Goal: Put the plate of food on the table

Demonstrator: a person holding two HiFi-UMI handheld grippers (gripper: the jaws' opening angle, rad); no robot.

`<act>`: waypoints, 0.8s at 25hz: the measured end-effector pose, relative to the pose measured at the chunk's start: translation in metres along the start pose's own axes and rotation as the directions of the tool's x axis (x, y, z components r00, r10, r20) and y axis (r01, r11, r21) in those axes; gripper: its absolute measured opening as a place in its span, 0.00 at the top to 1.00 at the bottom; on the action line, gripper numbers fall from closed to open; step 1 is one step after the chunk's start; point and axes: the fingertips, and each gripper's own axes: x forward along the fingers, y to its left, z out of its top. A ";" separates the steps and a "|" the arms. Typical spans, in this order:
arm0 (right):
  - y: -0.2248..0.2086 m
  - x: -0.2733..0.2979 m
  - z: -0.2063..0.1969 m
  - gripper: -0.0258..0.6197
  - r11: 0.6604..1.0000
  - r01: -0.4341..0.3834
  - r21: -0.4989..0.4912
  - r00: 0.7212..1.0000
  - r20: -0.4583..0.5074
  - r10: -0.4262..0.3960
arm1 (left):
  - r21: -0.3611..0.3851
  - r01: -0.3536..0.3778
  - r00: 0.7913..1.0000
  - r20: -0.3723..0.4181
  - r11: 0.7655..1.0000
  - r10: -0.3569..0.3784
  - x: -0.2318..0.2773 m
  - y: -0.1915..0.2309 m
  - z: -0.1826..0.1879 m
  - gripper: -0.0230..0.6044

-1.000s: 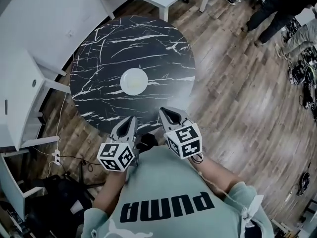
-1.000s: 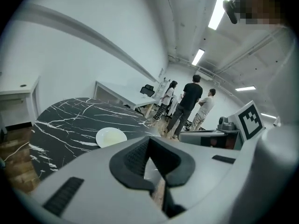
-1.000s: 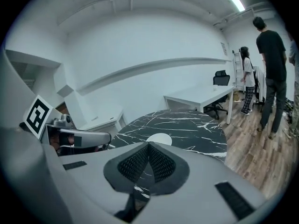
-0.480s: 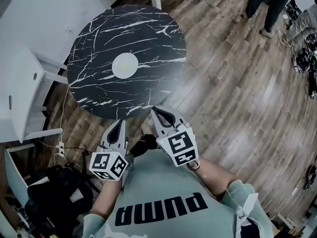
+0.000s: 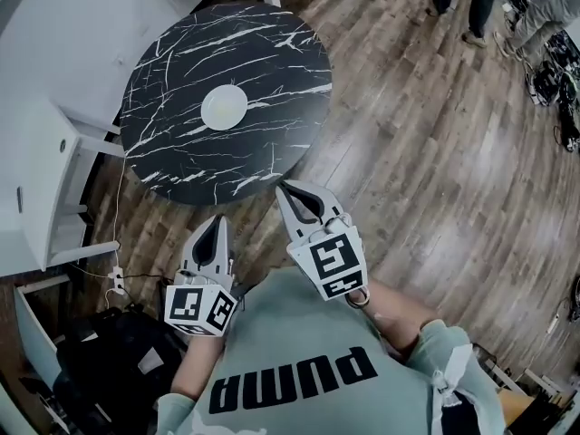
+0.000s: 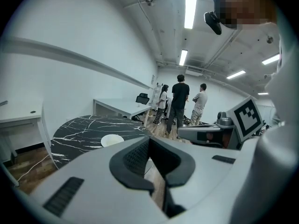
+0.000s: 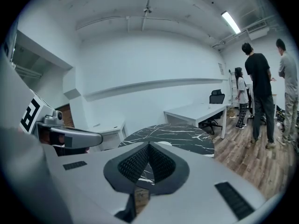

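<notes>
While plate [image 5: 224, 107] sits on black marble table [image 5: 272, 71], contents unclear, left gripper [image 5: 216, 222] and right gripper [image 5: 288, 189] fingers together.

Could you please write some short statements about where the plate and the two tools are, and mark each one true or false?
1. The white plate lies on the round black table. True.
2. The left tool holds the plate. False: it is shut on nothing, away from the table.
3. The right tool is shut. True.
4. Both tools hang over the table. False: they are above the wooden floor, short of the table's edge.
</notes>
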 end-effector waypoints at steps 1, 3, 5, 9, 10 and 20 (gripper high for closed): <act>0.008 -0.002 -0.001 0.95 1.000 0.004 -0.007 1.000 -0.001 -0.004 | 0.006 0.000 1.000 0.002 1.000 0.000 -0.008 0.003 -0.002 0.95; 0.027 -0.005 -0.005 0.95 1.000 0.010 -0.019 1.000 -0.010 -0.010 | 0.013 -0.004 1.000 0.005 1.000 0.004 -0.027 0.011 -0.008 0.95; 0.048 -0.008 -0.010 0.95 1.000 0.018 -0.024 1.000 -0.022 -0.019 | 0.013 -0.011 1.000 0.009 1.000 0.011 -0.048 0.022 -0.014 0.95; 0.095 -0.022 -0.019 0.95 0.999 0.047 -0.007 0.999 -0.025 -0.047 | -0.003 -0.007 1.000 0.022 1.000 0.007 -0.093 0.041 -0.027 0.95; 0.105 -0.026 -0.021 0.95 0.999 0.053 0.000 0.998 -0.023 -0.053 | -0.008 0.000 1.000 0.030 1.000 0.000 -0.103 0.044 -0.029 0.95; 0.171 -0.092 -0.045 0.95 0.988 0.149 -0.030 0.988 -0.021 -0.150 | -0.016 0.138 0.988 0.066 0.990 -0.137 -0.163 0.025 -0.064 0.95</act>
